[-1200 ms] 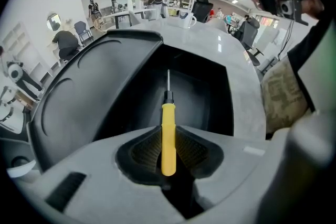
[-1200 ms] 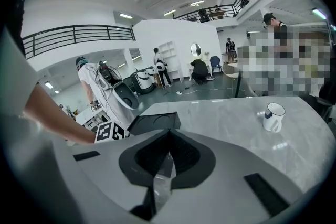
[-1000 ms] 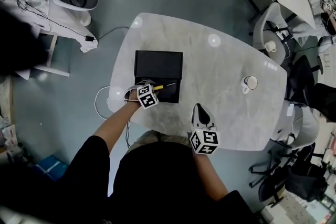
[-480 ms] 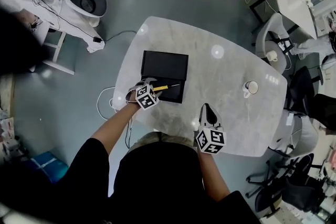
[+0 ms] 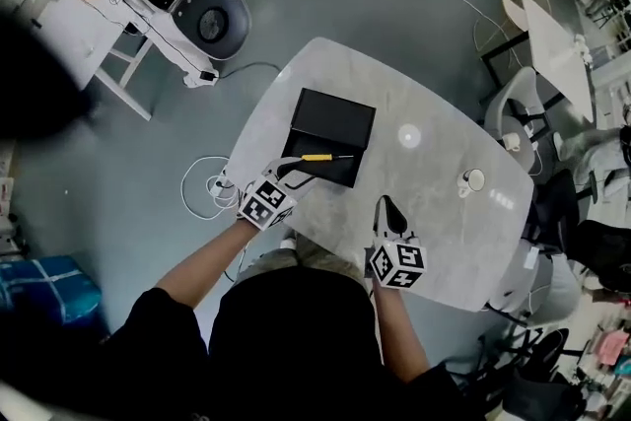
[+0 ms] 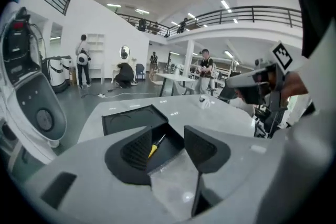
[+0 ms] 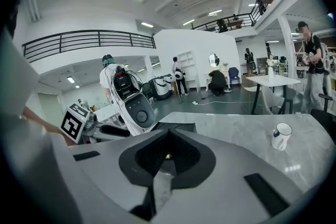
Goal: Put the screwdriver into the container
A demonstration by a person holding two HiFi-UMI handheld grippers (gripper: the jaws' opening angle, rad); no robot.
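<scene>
The yellow-handled screwdriver (image 5: 317, 156) lies inside the open black container (image 5: 340, 118) on the grey marble table (image 5: 424, 163). My left gripper (image 5: 292, 169) sits just short of the container's near edge, apart from the tool. Its jaws are closing with nothing pressed between them. In the left gripper view the screwdriver (image 6: 154, 146) shows beyond the gripper (image 6: 170, 152), down in the container (image 6: 126, 120). My right gripper (image 5: 385, 210) rests shut and empty over the table's near side. In its own view the right gripper (image 7: 167, 157) points toward the container (image 7: 177, 127).
A white mug (image 5: 473, 180) stands on the table's right part. A white machine with cables (image 5: 202, 10) stands on the floor at the far left. A white cord (image 5: 202, 192) loops beside the table's left edge. Chairs (image 5: 513, 113) crowd the right.
My left gripper has let go of the screwdriver and drawn back toward the table's near edge. The tool now lies in the container. The right gripper has stayed put.
</scene>
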